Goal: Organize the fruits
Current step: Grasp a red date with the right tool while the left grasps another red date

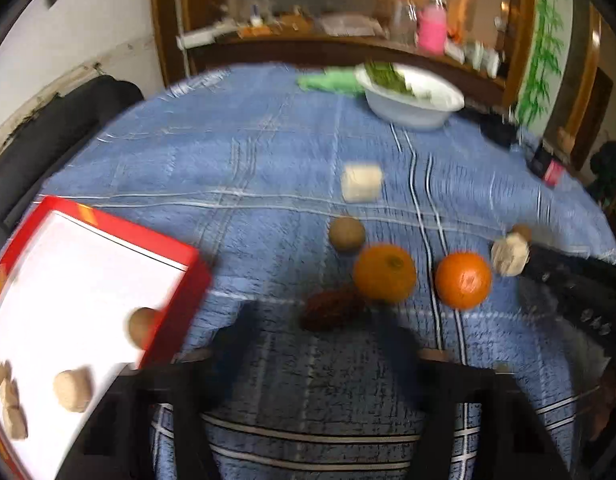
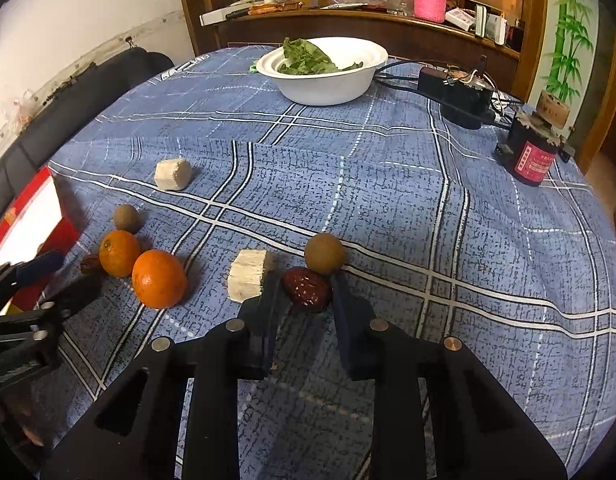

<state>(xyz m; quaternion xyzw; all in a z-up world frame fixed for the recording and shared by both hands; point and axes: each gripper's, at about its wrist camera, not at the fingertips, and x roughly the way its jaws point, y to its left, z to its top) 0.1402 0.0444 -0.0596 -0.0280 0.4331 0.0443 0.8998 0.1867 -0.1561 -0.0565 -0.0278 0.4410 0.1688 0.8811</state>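
On the blue plaid tablecloth (image 2: 387, 208) my right gripper (image 2: 306, 283) is shut on a dark red date (image 2: 308, 289), both pads against its sides. A brown round fruit (image 2: 323, 253) touches the date from behind, and a pale block (image 2: 250, 274) lies just left. In the blurred left wrist view my left gripper (image 1: 319, 332) stands open around a second date (image 1: 331, 309), with gaps on both sides. Two oranges (image 1: 383, 272) (image 1: 463, 280) and another brown fruit (image 1: 346, 233) lie just beyond it. A red box (image 1: 108, 232) with a white inside holds brown fruits and pale blocks.
A white bowl (image 2: 323, 80) with green leaves stands at the far side. A black power unit (image 2: 459, 96) with cables and a red-labelled cylinder (image 2: 531, 156) sit at the right. Another pale block (image 2: 172, 175) lies mid-left. A dark sofa (image 2: 88, 92) borders the table's left.
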